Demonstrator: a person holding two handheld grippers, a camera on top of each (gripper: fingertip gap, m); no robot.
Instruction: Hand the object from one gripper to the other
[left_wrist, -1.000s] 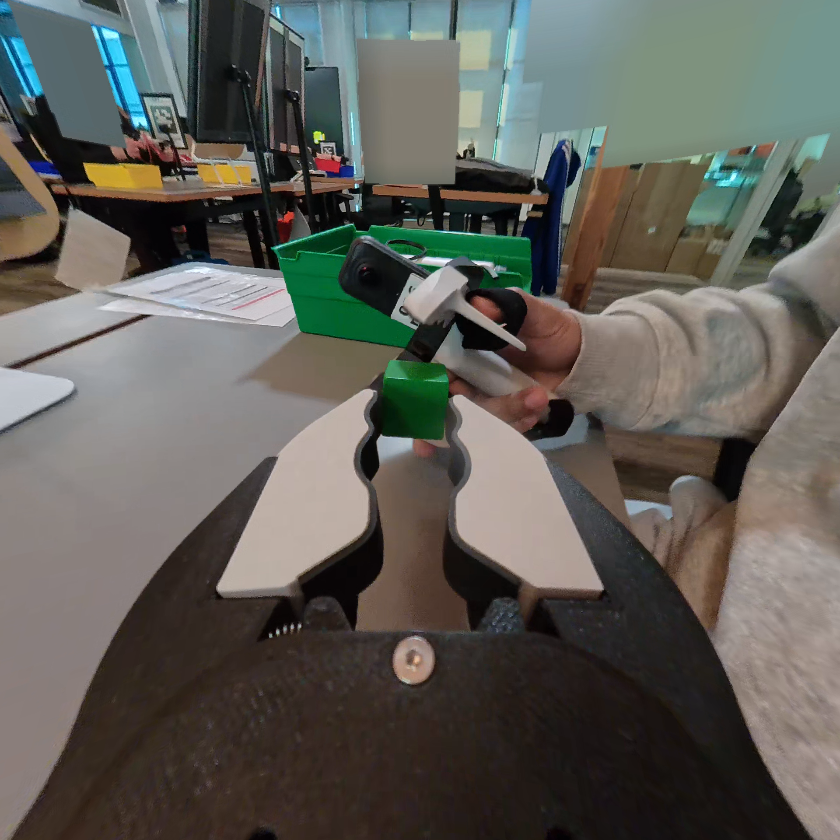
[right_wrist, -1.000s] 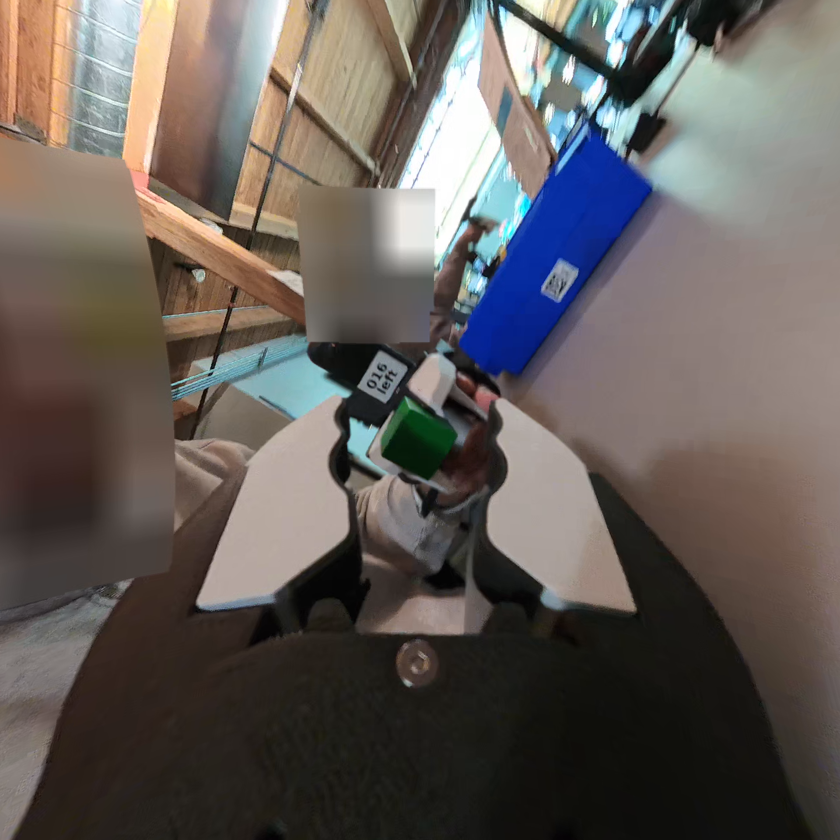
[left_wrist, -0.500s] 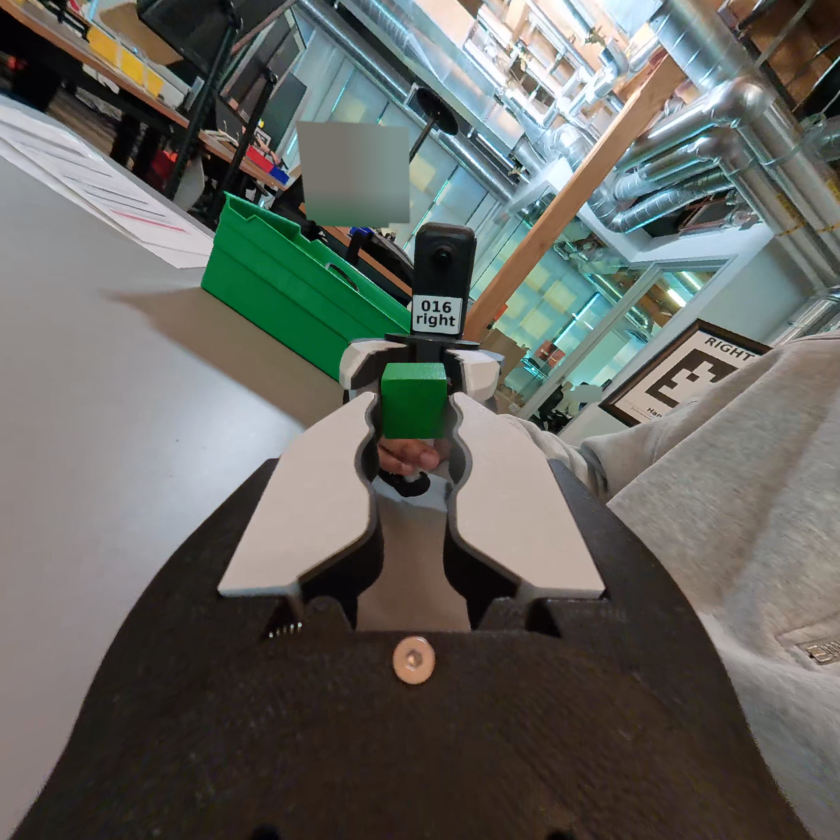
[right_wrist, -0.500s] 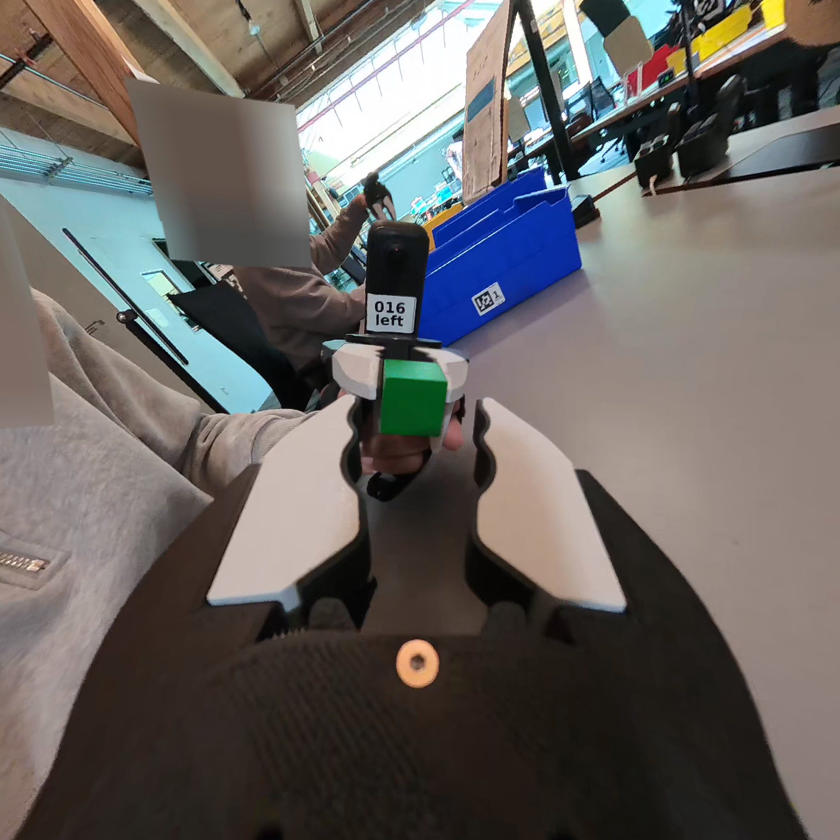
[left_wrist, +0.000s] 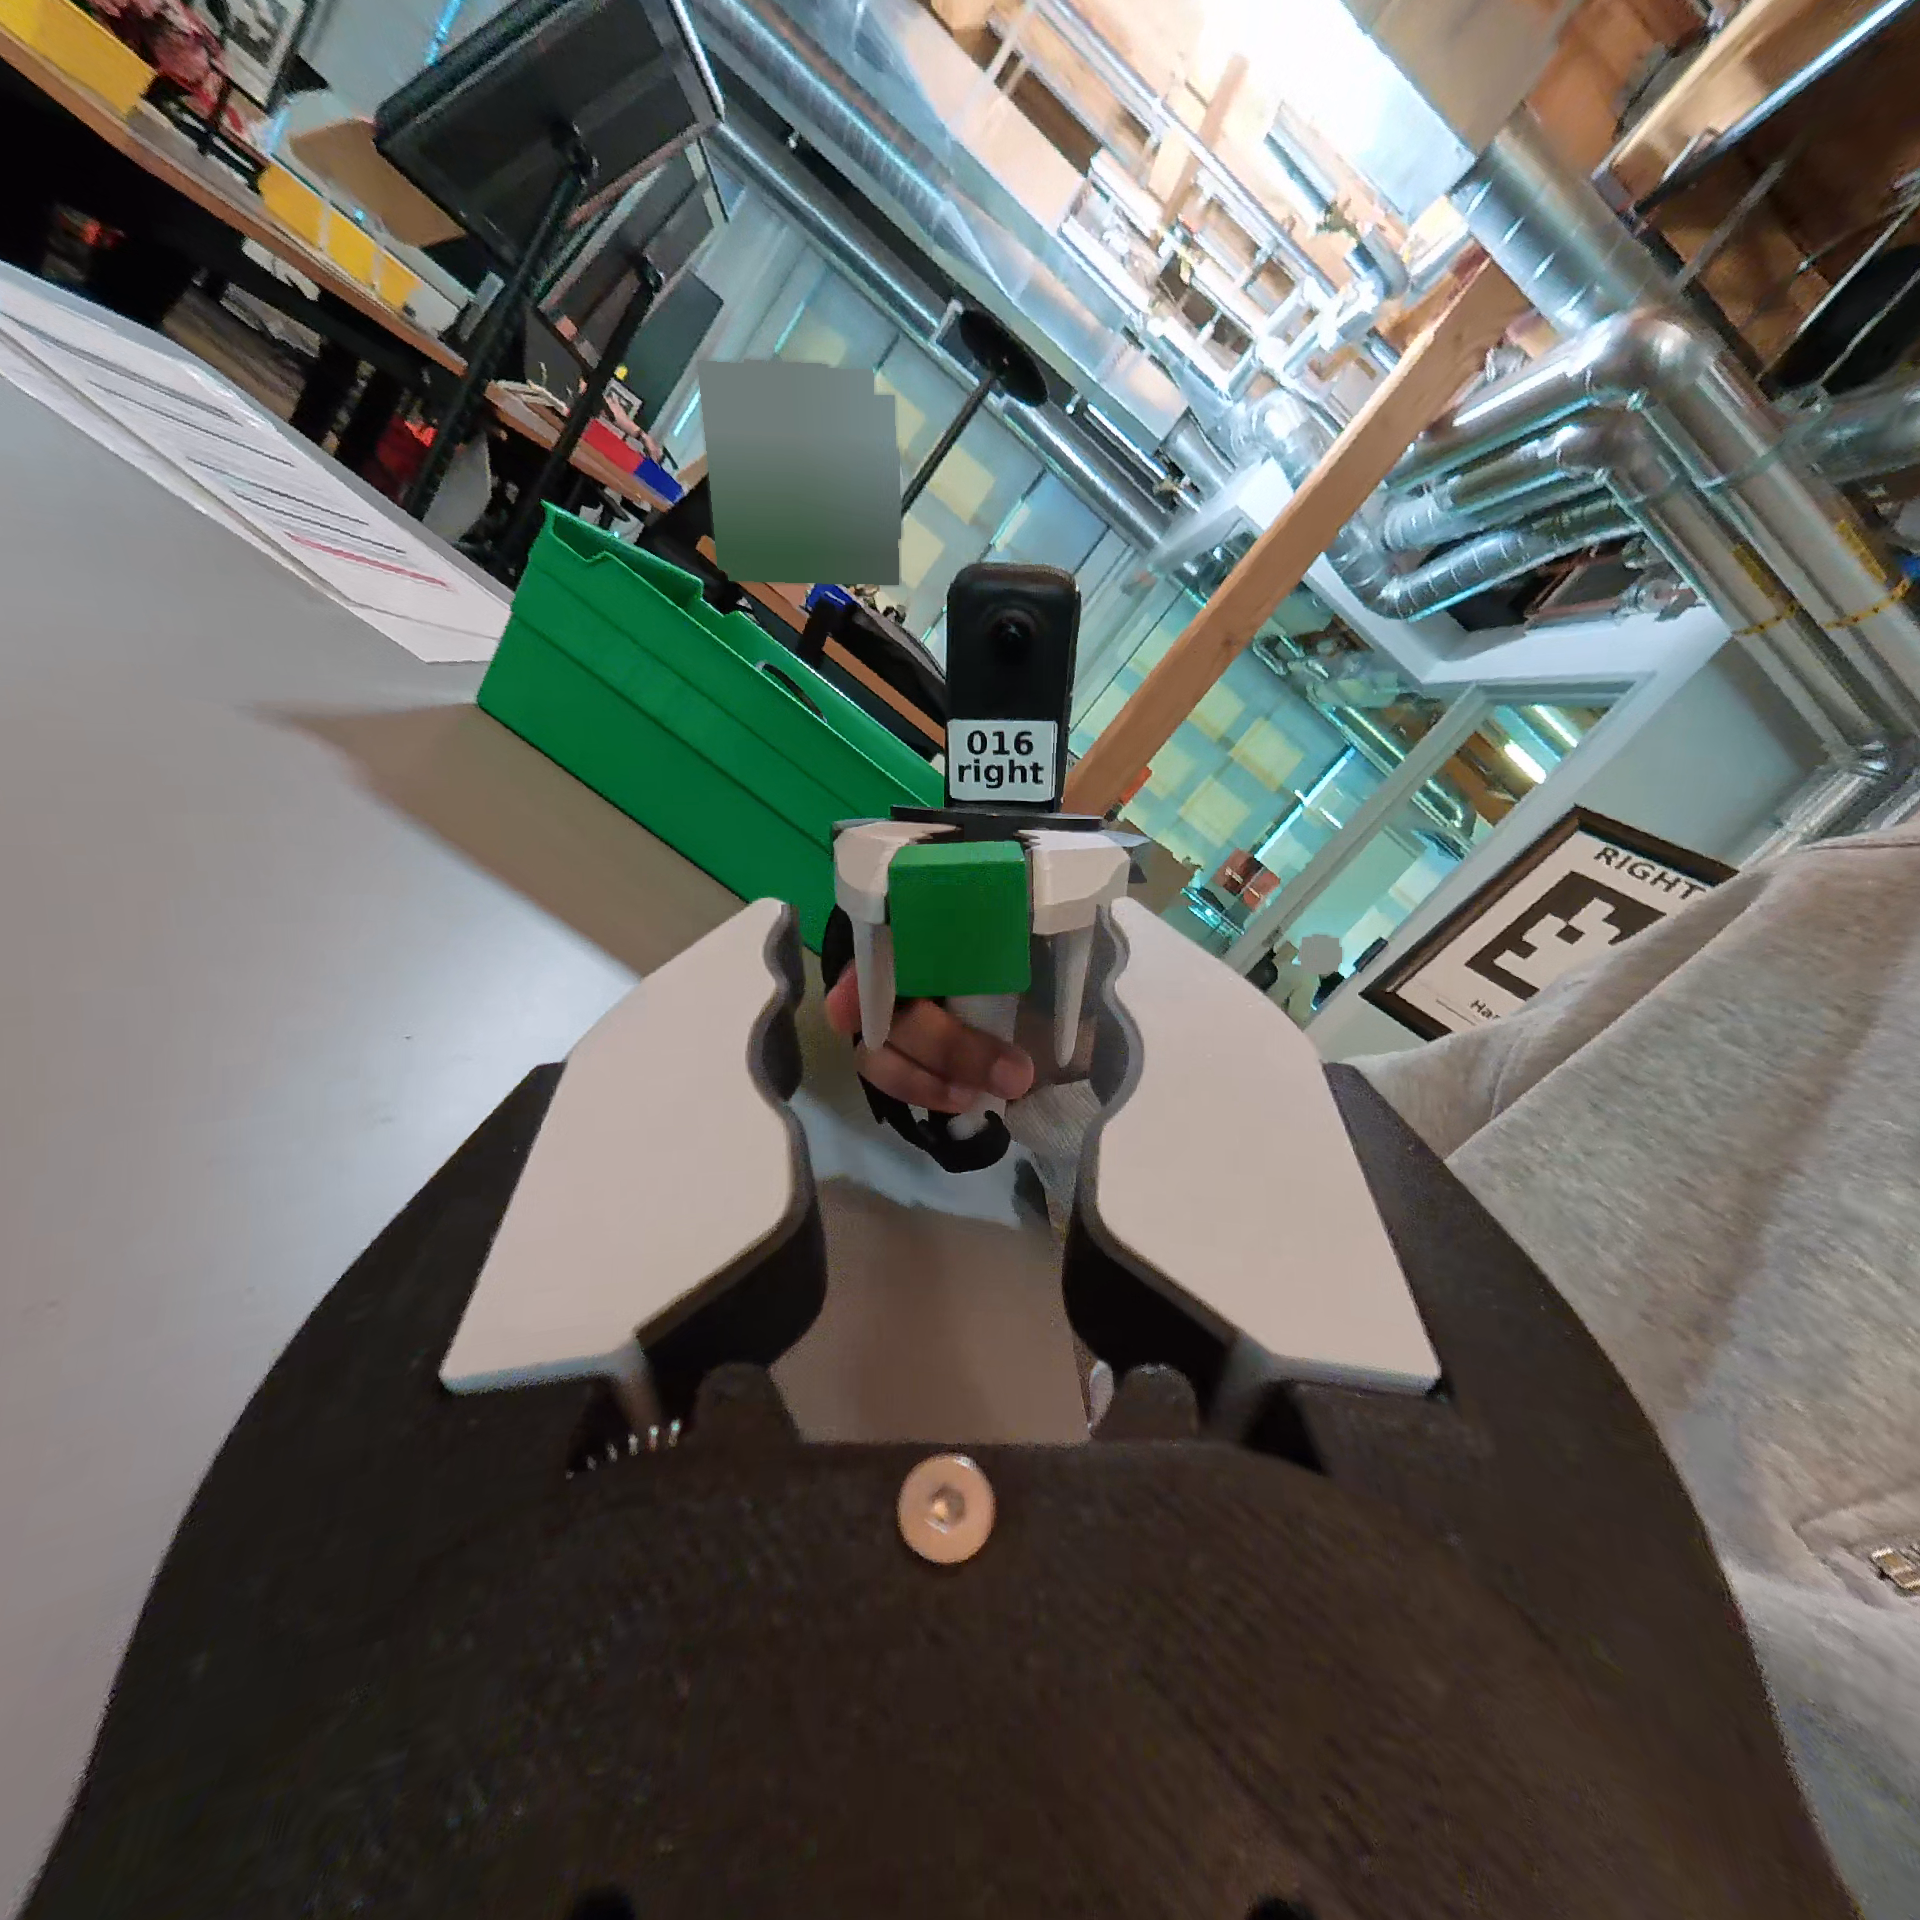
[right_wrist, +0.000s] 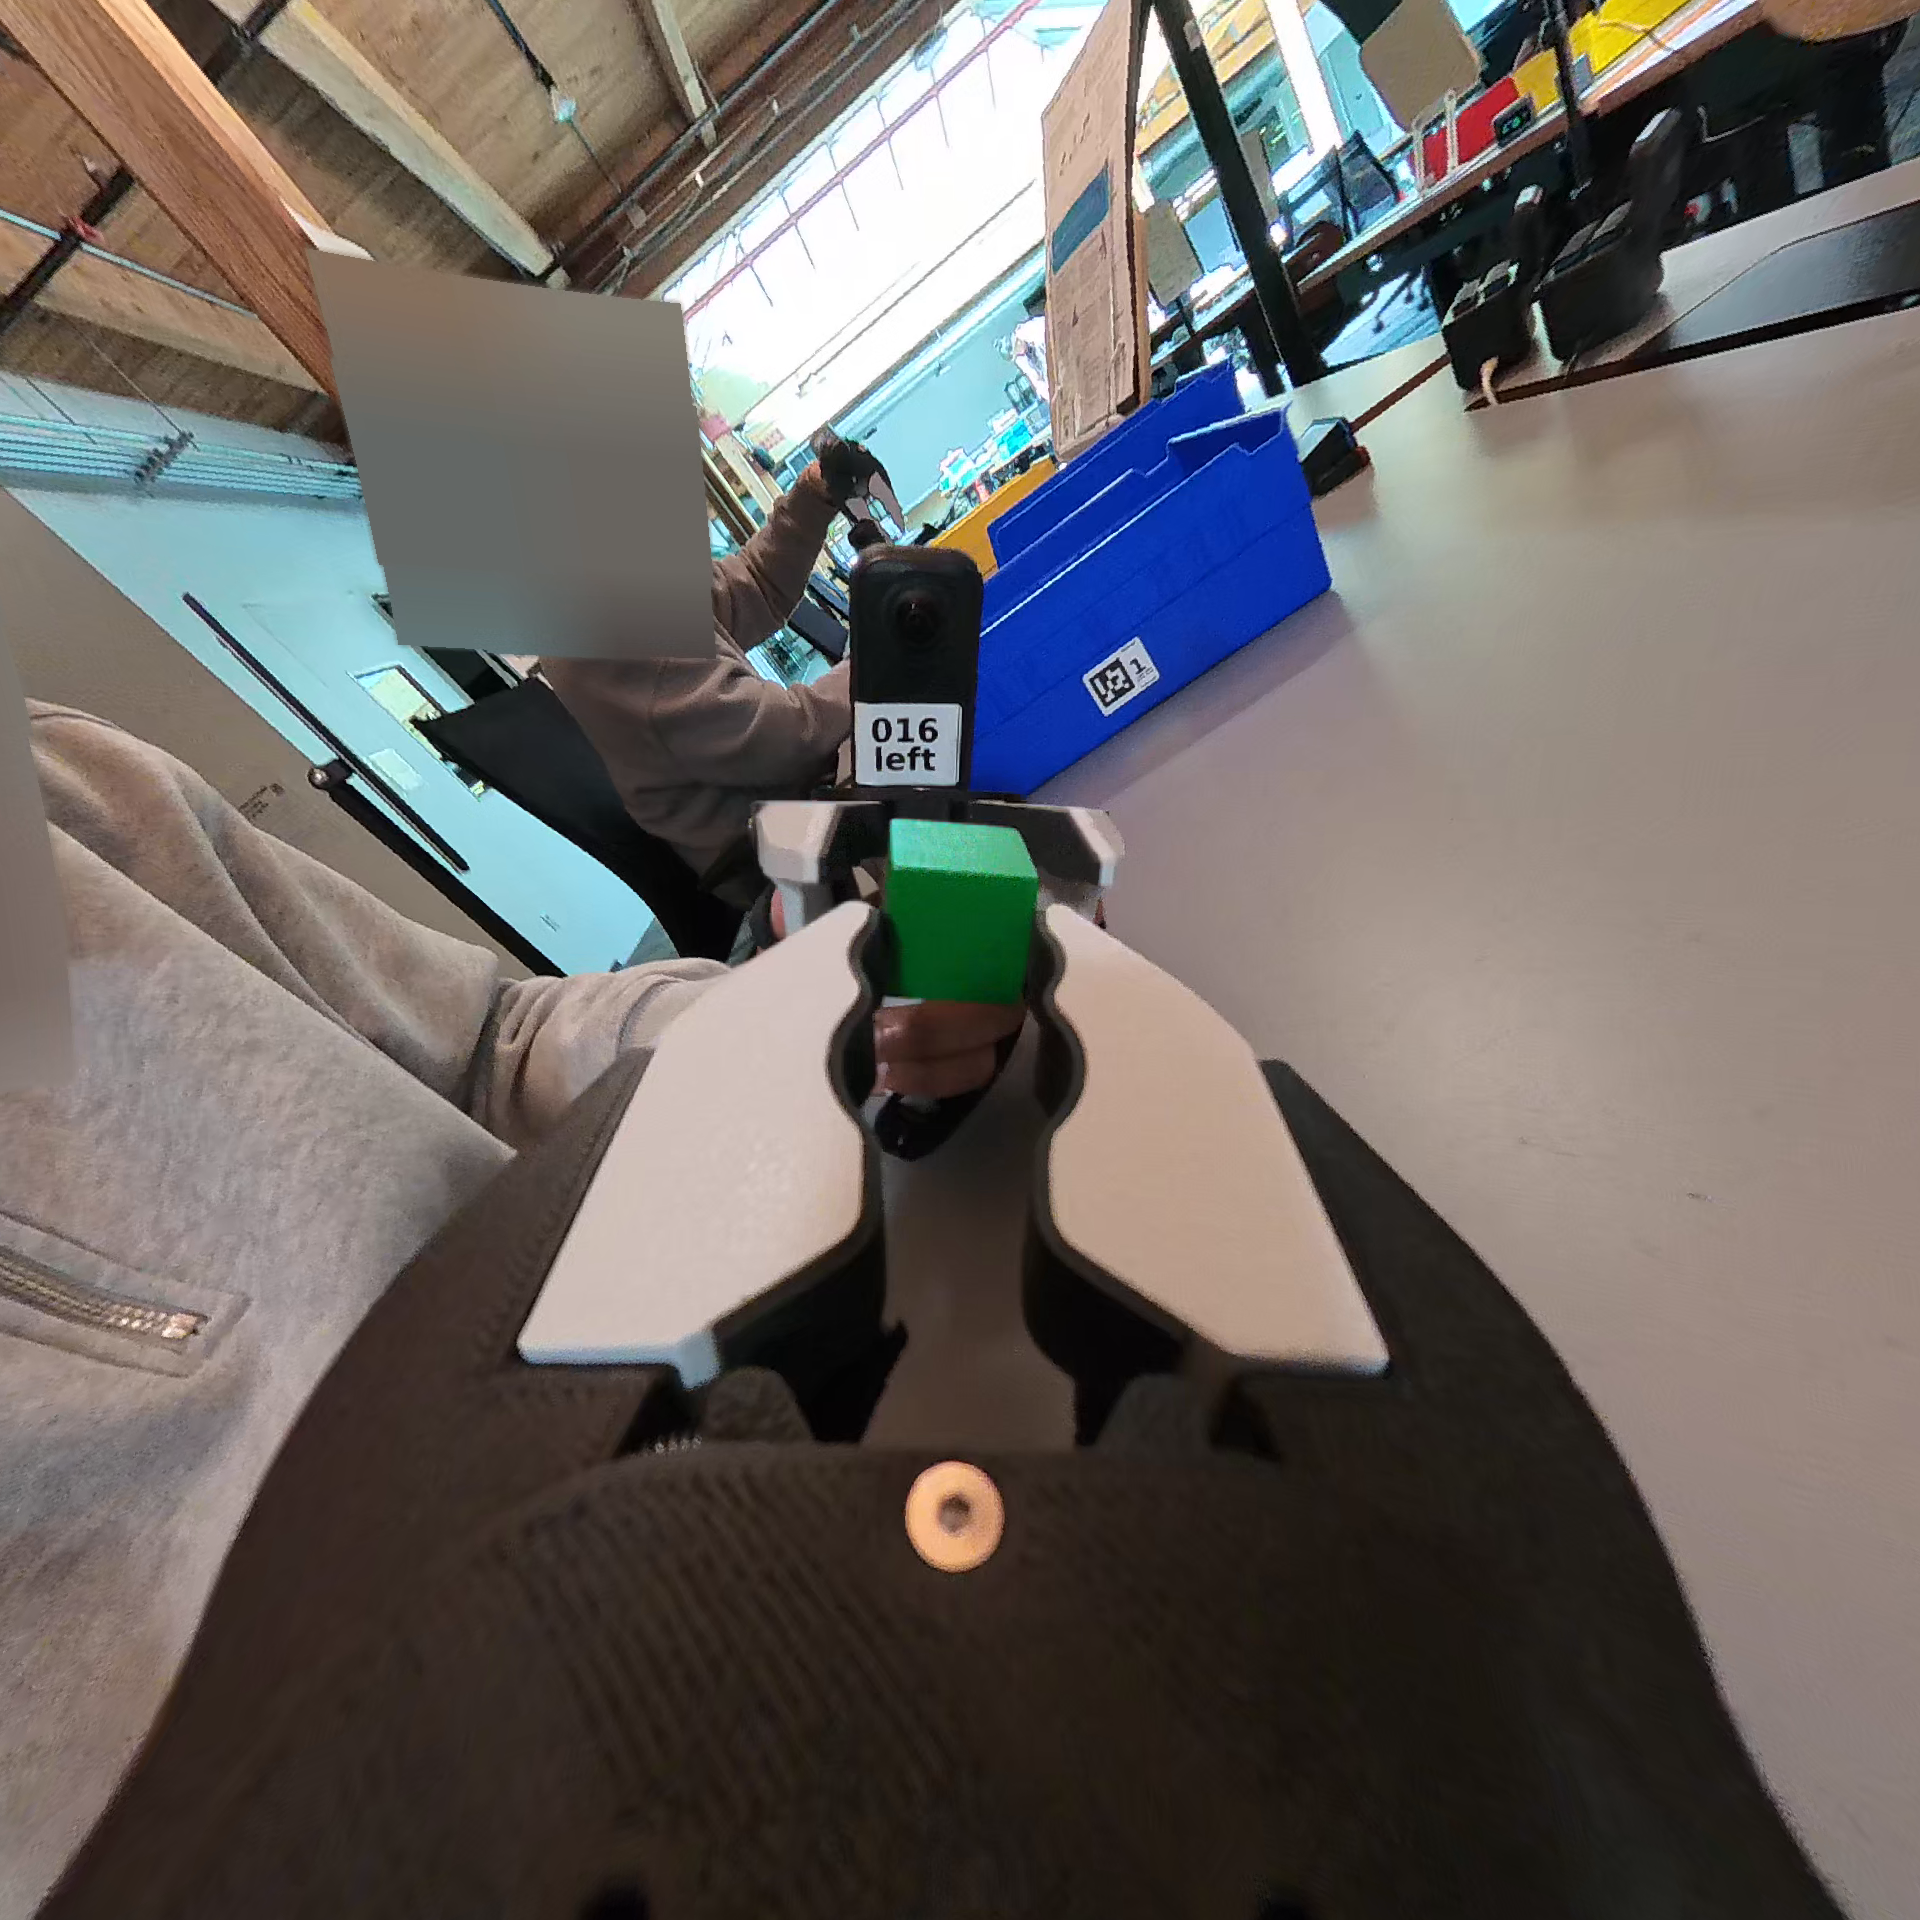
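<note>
A green cube (right_wrist: 961, 914) is held in the air between my two grippers, which face each other tip to tip. My right gripper (right_wrist: 956, 935) is shut on the cube, with its white fingers pressed on both sides. My left gripper (left_wrist: 948, 935) is open, and its fingers stand apart from the cube (left_wrist: 961, 920) with a gap on each side. In the left wrist view the right gripper's fingers (left_wrist: 860, 894) clamp the cube from the far side. In the right wrist view the left gripper's fingers (right_wrist: 790, 852) are spread wide behind the cube.
A grey table (left_wrist: 208, 935) lies under the grippers. A green bin (left_wrist: 665, 707) and sheets of paper (left_wrist: 239, 488) sit on it. A blue bin (right_wrist: 1143, 613) stands on the table (right_wrist: 1558, 831). Another person's sleeve (right_wrist: 707, 717) is behind, and grey sleeves are close by. Both grippers' tips are close together, under 4 cm apart.
The left gripper held the cube and the right was open around it. Now the right gripper has shut on the cube and the left has opened.
</note>
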